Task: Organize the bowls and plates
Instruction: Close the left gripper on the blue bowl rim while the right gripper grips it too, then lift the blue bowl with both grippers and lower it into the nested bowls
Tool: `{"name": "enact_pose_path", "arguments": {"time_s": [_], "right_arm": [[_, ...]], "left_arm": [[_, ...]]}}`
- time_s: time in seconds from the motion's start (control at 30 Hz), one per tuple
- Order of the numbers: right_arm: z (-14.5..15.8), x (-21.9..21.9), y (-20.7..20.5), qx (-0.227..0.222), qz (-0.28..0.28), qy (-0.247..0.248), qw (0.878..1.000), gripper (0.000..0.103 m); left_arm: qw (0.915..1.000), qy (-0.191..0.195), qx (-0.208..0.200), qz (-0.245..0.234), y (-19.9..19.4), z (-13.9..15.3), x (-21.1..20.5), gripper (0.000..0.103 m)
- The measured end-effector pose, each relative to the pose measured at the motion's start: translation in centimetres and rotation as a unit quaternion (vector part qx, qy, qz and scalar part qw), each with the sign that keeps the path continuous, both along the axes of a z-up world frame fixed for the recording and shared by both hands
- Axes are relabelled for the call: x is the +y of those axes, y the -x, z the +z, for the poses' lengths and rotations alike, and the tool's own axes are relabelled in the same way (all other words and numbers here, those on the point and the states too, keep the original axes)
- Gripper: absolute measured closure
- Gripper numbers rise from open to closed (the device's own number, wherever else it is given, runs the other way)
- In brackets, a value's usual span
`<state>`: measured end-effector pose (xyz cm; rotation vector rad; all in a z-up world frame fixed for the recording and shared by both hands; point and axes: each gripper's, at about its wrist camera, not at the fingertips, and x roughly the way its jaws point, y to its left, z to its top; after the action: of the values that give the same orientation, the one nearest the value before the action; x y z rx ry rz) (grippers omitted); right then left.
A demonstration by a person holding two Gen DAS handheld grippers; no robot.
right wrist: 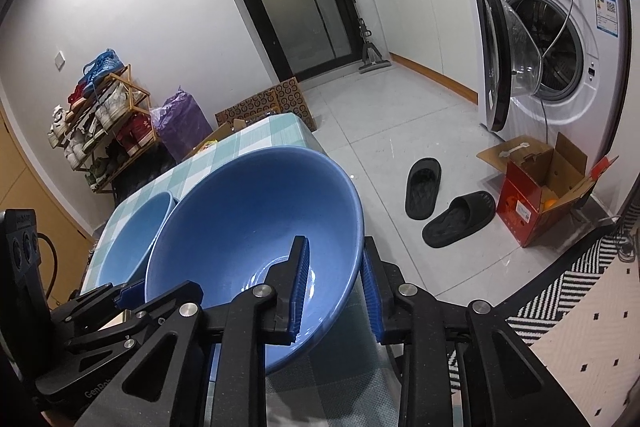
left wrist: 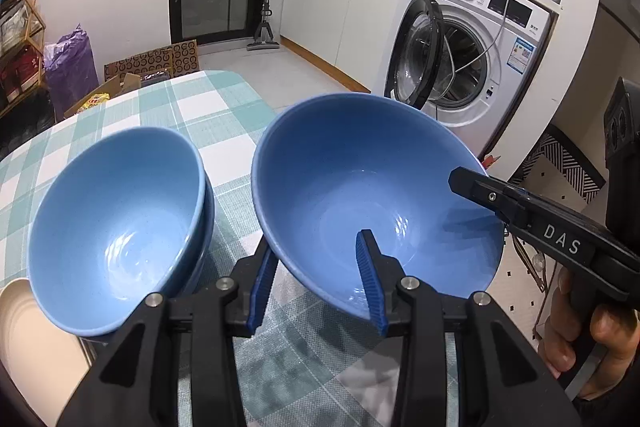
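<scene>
Big blue bowl (left wrist: pixel 372 195) held tilted above checked table (left wrist: pixel 224 115), just right of stacked bowls (left wrist: pixel 116 227). Rim pinched by left gripper (left wrist: pixel 320 283) and right gripper (right wrist: pixel 334 291). Judged rigid, glazed, slippery, breakable; rim best hold.

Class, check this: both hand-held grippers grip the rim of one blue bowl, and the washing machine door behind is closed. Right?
Not quite. The washing machine door stands open, as the right wrist view shows. Both the left hand-held gripper and right hand-held gripper do grip the blue bowl.
</scene>
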<state>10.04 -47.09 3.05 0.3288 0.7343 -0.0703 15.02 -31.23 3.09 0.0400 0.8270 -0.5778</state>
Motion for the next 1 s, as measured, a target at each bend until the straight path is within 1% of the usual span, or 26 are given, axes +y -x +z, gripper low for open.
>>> {"name": "enact_pose_path", "arguments": {"time_s": [0.33, 0.53, 0.77, 1.0], "right_arm": [[1.0, 0.0, 0.7, -0.007, -0.009, 0.001, 1.0, 0.076], [2.0, 0.5, 1.3, -0.014, -0.013, 0.012, 1.0, 0.076], [3.1, 1.9, 1.5, -0.021, -0.004, 0.033, 0.999, 0.076], [3.5, 2.7, 1.2, -0.023, 0.01, 0.037, 0.999, 0.076]], "left_arm": [[0.9999, 0.007, -0.014, -0.005, 0.2, 1.6, 0.2, 0.064], [0.9997, 0.014, -0.018, -0.007, 0.5, 2.3, 0.6, 0.064], [0.9995, 0.02, -0.026, 0.004, 0.2, 3.2, 1.7, 0.064], [0.9988, 0.031, -0.037, 0.01, 0.1, 4.3, 3.0, 0.064]]}}
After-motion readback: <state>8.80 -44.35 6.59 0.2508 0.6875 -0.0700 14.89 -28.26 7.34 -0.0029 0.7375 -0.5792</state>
